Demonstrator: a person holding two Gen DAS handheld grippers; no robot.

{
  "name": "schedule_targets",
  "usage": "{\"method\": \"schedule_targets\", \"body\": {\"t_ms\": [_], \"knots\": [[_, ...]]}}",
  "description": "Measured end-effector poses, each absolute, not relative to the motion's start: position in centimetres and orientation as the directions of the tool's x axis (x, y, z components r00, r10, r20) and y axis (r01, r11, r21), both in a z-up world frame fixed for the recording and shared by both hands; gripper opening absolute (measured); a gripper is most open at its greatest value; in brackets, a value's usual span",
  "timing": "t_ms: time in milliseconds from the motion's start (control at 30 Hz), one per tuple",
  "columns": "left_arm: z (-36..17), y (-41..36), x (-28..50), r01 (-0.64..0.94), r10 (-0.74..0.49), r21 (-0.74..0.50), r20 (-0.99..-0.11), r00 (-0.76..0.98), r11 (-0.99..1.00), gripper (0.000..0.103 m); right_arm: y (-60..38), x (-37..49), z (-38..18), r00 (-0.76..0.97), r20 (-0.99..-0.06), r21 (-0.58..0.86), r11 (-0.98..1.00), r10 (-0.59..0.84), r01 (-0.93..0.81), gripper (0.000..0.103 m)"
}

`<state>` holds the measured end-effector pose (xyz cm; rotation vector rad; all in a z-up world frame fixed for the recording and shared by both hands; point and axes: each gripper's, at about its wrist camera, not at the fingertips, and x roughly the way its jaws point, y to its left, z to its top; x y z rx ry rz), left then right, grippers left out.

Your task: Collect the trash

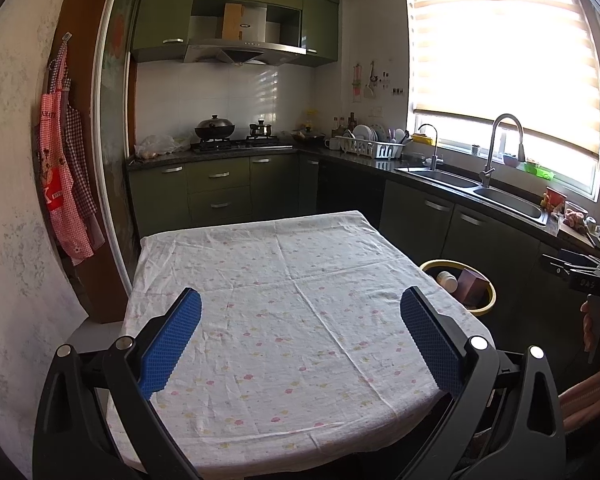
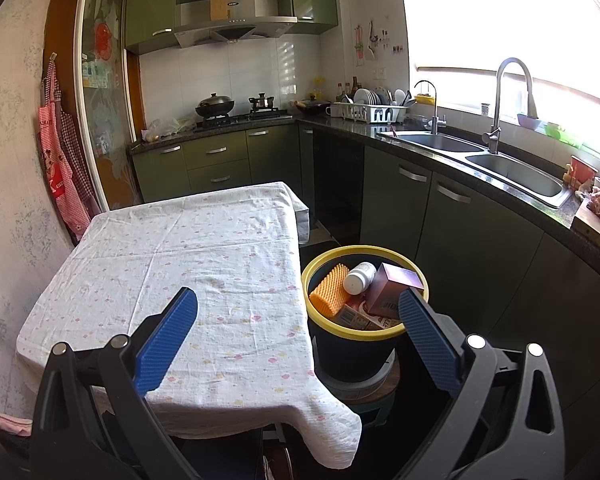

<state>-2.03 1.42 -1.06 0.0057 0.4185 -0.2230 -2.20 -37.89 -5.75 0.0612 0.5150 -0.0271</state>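
**Yellow-rimmed bin holds the trash beside the cloth-covered table**

Blue-padded fingers frame both wrist views, and in each we see them spread wide with nothing between them. Our left gripper (image 1: 300, 336) hangs above the near half of the table (image 1: 260, 280), pointing level toward the stove wall, its pads clear of the white flower-print cloth. Our right gripper (image 2: 298, 332) sits further to the right, straddling the table's right edge: its left finger is over the cloth, its right finger (image 2: 428, 340) overlaps the near rim of the trash bin (image 2: 320, 280) in the picture. We cannot tell whether that finger touches the rim or merely hangs in front of it.

From the left wrist view we also catch the right hand (image 1: 598, 320) at the far right edge, wrapped around the dark handle of its gripper, with a striped pinkish sleeve (image 1: 588, 396) below it.

The bin is dark with a yellow rim and stands just beside the table's right side, raised on a low round stand (image 2: 360, 388). Inside it lie an orange ridged sponge (image 2: 332, 290) against the left wall, a white bottle (image 2: 358, 278) tipped on its side in the middle, a pinkish-purple box (image 2: 392, 290) leaning at the right, and a printed carton (image 2: 360, 316) beneath them. In the left view only the bottle and the box show above the table's edge.

Behind the bin runs the dark counter with its double sink (image 2: 512, 168).
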Motion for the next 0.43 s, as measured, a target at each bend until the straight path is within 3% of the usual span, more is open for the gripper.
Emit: {"method": "schedule_targets", "body": {"t_ms": [133,433], "knots": [[-1.0,1.6,-1.7,0.226,-0.232,-0.061,-0.396,0.888,0.972,0.098,-37.8,-2.2,-5.8,0.870,-0.494,0.053,0.998,-0.009,0.040,0.096],[-2.0,2.7,5.5,0.176,-0.184,-0.063,-0.497,0.848,0.982,0.098,-36.3,1.9,-5.9,0.861,-0.507,0.071,0.997,0.043,-0.007,0.096]]}}
